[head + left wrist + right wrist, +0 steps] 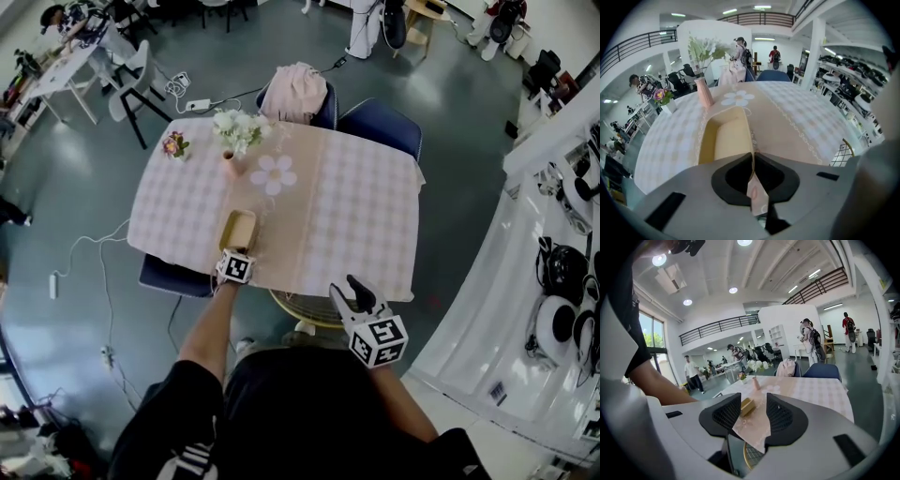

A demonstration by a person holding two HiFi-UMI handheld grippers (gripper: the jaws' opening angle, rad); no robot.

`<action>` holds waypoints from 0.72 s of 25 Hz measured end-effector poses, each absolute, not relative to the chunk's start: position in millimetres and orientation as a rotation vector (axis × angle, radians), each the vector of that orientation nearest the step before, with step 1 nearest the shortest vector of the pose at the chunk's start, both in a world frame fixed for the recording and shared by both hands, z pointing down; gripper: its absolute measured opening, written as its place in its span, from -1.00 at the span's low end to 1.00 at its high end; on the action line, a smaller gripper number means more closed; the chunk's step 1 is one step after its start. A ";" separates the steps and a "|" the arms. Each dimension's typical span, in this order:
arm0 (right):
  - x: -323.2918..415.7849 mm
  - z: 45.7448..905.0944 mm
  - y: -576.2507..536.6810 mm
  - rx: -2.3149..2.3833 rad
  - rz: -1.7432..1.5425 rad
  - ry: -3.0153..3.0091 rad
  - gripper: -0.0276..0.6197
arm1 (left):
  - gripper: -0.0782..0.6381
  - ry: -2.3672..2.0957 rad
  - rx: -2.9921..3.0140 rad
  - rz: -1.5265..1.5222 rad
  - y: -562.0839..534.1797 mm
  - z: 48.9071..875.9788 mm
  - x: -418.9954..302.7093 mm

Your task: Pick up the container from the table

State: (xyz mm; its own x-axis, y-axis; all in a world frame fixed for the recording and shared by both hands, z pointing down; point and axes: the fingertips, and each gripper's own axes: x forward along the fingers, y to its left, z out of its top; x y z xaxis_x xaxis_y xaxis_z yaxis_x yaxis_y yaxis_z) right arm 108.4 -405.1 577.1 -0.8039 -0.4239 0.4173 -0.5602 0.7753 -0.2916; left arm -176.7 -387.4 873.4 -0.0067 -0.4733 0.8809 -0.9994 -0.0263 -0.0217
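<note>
Two grippers: the left gripper (753,161) pinches the thin wall of the tan container (725,138), which sits near the front edge of the pink desk (356,216). The right gripper (753,412) has its jaws apart, empty.

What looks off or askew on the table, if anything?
Nothing stands out. The container sits upright near the table's near edge, the left gripper shut on one side wall. The vase stands upright; nothing spilled.
</note>
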 end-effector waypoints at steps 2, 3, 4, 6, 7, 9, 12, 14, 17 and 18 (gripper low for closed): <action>102.6 571.7 -404.0 0.764 0.585 -2.663 -0.44 | -0.73 -1.594 1.613 0.903 -387.1 856.3 -177.1; 99.2 569.1 -403.0 0.763 0.580 -2.675 -0.47 | -0.73 -1.614 1.632 0.873 -386.5 846.4 -177.9; 95.6 566.9 -402.2 0.759 0.572 -2.685 -0.51 | -0.73 -1.636 1.650 0.847 -385.3 835.7 -179.4; 88.3 562.7 -401.2 0.751 0.556 -2.700 -0.60 | -0.73 -1.674 1.686 0.780 -381.3 812.8 -182.0; 85.0 560.4 -400.6 0.750 0.550 -2.706 -0.69 | -0.73 -1.690 1.703 0.733 -378.5 800.4 -182.0; 77.7 555.9 -398.9 0.749 0.540 -2.719 -0.83 | -0.73 -1.723 1.733 0.637 -370.9 771.4 -180.8; 61.8 550.6 -394.5 0.741 0.522 -2.739 -0.88 | -0.73 -1.777 1.752 0.510 -357.1 723.7 -181.8; 50.2 548.4 -389.5 0.730 0.495 -2.741 -0.89 | -0.73 -1.811 1.763 0.463 -346.2 695.5 -183.9; 34.2 541.6 -375.6 0.726 0.444 -2.760 -0.89 | -0.73 -1.850 1.804 0.416 -321.9 655.6 -184.5; 28.9 538.2 -371.1 0.733 0.430 -2.773 -0.89 | -0.73 -1.866 1.824 0.402 -313.8 641.7 -184.7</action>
